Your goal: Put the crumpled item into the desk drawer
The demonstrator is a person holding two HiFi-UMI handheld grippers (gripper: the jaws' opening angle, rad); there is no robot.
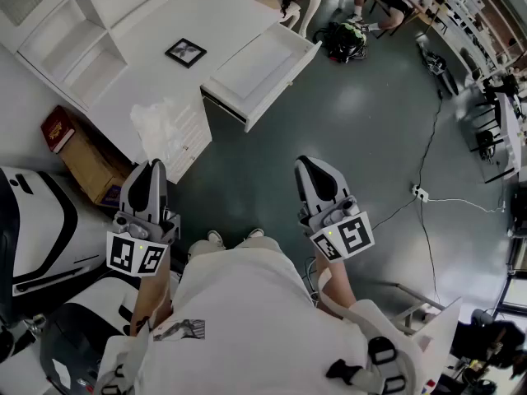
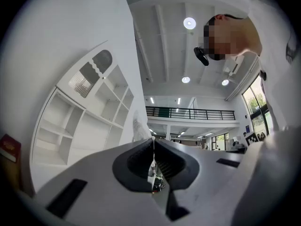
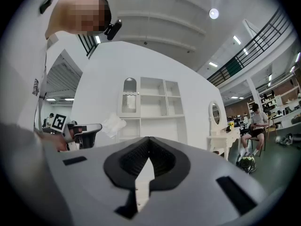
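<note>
Both closed: left gripper (image 1: 153, 167), right gripper (image 1: 310, 164); red book (image 1: 58, 128) lettering illegible.

grey floor (image 1: 354, 113), white shelves (image 1: 74, 39), ceiling lights (image 2: 189, 23)

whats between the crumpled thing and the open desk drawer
Head view: just a short bare strip of desk top between the crumpled white item and the open drawer; the picture frame lies farther back.
</note>
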